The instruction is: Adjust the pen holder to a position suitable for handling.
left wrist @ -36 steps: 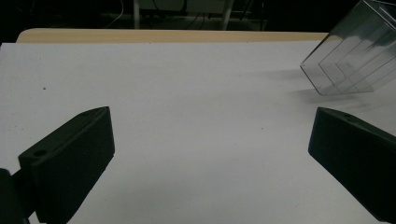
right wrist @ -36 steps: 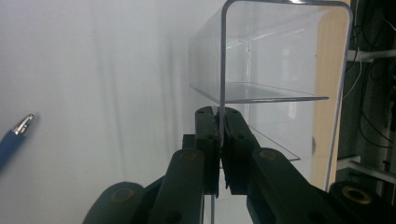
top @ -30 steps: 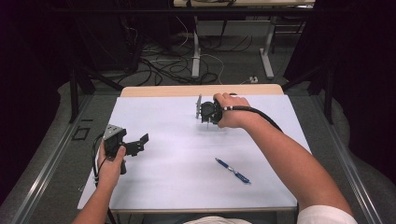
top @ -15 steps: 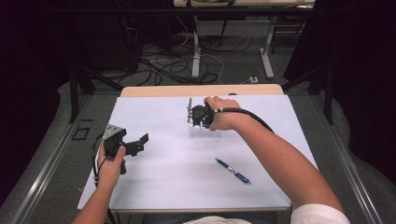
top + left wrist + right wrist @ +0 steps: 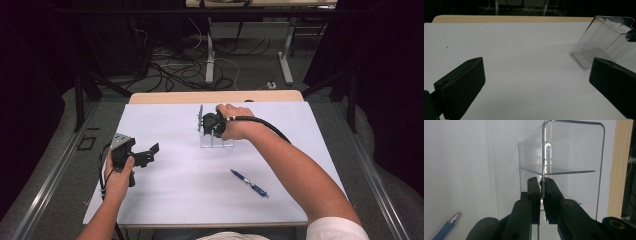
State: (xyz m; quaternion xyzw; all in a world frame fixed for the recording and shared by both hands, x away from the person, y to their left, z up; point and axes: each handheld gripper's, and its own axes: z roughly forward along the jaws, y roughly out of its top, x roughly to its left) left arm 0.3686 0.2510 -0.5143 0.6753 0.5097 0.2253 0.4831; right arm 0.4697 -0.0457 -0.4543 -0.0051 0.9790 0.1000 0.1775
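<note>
High view, desk: a white desk [image 5: 180, 200] with a pale wooden strip along its far edge; dark floor with cables behind it.
High view, clear holder: a see-through plastic holder [image 5: 216, 140] stands on the far middle of the desk, just under the right hand.
High view, right gripper: the right gripper [image 5: 201, 121] sits at the holder's top, held by the right hand [image 5: 235, 125], whose forearm reaches in from the near right corner; a black cable runs back along the arm.
High view, left gripper: the left gripper [image 5: 150, 152] rests at the near left of the desk, well apart from the holder, in the left hand [image 5: 118, 177], its jaws pointing right.
High view, pen: a blue pen [image 5: 249, 183] lies flat on the desk, near and to the right of the holder, touching neither gripper.
Left gripper view, gripper state: the two black jaws stand wide apart with bare white desk between them.
Left gripper view, holder: the clear holder [image 5: 602, 41] shows at the far right, tilted, with its base edge on the desk and inner dividers visible.
Right gripper view, gripper state: the jaws are together, clamped on the thin clear wall of the holder [image 5: 571, 157], which rises straight up between the pads.
Right gripper view, pen: the tip of the blue pen [image 5: 447, 226] shows at the near left corner.
</note>
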